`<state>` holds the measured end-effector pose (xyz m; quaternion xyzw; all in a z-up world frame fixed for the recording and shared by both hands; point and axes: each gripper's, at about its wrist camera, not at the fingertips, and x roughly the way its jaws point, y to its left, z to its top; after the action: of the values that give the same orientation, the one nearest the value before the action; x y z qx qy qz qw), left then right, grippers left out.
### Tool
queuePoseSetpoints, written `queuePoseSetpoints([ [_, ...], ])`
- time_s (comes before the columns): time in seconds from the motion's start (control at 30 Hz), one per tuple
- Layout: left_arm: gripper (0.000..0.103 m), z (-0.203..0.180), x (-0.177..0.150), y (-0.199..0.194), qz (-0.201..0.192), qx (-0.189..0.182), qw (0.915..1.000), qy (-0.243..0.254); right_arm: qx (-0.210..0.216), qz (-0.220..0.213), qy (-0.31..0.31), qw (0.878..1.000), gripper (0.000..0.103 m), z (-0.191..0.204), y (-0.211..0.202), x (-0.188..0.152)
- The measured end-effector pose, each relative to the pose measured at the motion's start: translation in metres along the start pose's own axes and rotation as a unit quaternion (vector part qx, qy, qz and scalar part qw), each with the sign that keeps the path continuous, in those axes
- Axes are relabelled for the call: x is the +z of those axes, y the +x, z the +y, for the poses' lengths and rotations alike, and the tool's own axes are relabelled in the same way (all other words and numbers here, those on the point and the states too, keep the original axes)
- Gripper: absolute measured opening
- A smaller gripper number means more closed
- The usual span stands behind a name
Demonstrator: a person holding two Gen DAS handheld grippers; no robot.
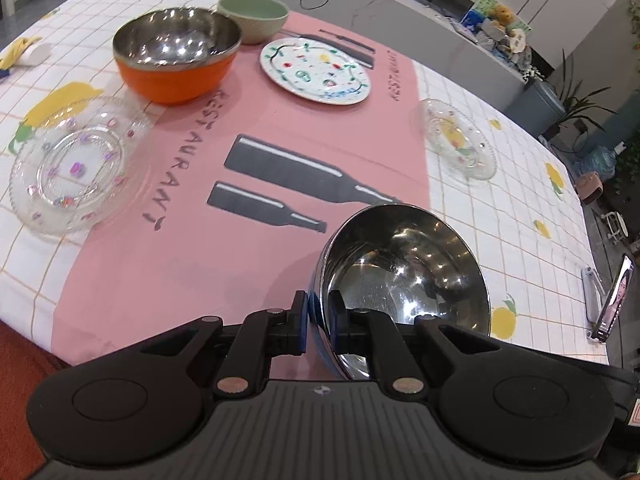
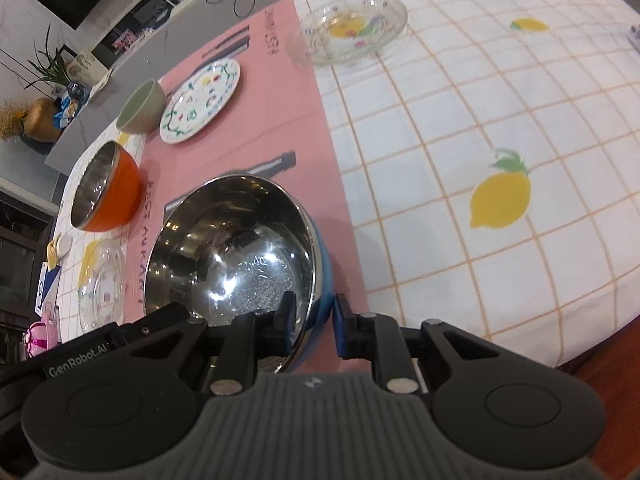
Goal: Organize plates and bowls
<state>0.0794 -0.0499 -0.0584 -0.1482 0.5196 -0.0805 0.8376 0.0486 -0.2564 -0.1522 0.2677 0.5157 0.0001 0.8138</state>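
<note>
The blue bowl (image 1: 404,276) with a steel inside is pinched at its rim by both tools: the left gripper (image 1: 319,320) has one pad inside the wall and one outside, and the right gripper (image 2: 312,320) grips the rim the same way from the opposite side. The bowl sits tilted just ahead of each tool's fingers, its mouth turned up and toward the cameras, over the near part of the pink placemat (image 1: 200,264).

Three bowls are in view: the held one, an orange bowl (image 1: 176,56) with a steel inside far ahead and to the left of the left gripper, and a green bowl (image 1: 254,16) just beyond it. Three plates are in view as well: a painted white plate (image 1: 314,70) far ahead on the placemat, a glass plate (image 1: 76,168) off to the left, and a second glass plate (image 1: 458,138) ahead to the right.

The placemat carries printed bottles and the word RESTAURANT, and lies on a white checked tablecloth (image 2: 460,140) printed with lemons. Beyond the table a grey counter (image 1: 420,12) holds clutter, with a potted plant (image 2: 50,66) on it.
</note>
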Motion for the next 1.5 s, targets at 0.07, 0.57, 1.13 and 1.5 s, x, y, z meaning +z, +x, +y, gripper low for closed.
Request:
queuePoseSetpoints([
  [0.07, 0.011, 0.002, 0.0, 0.001, 0.002, 0.001, 1.0, -0.003, -0.005, 0.0, -0.005, 1.0, 0.018, 0.003, 0.001, -0.002],
  [0.57, 0.032, 0.006, 0.001, 0.001, -0.002, 0.01, 0.9999, -0.008, -0.018, -0.012, -0.011, 1.0, 0.037, 0.008, -0.003, -0.003],
  [1.13, 0.056, -0.002, 0.011, -0.03, -0.068, 0.052, 0.9952, 0.046, -0.085, -0.104, -0.093, 0.986, 0.062, 0.038, -0.038, -0.003],
  [1.5, 0.057, 0.02, 0.029, -0.051, -0.141, 0.085, 0.9844, 0.062, -0.079, -0.181, -0.149, 0.969, 0.066, 0.08, -0.055, -0.002],
])
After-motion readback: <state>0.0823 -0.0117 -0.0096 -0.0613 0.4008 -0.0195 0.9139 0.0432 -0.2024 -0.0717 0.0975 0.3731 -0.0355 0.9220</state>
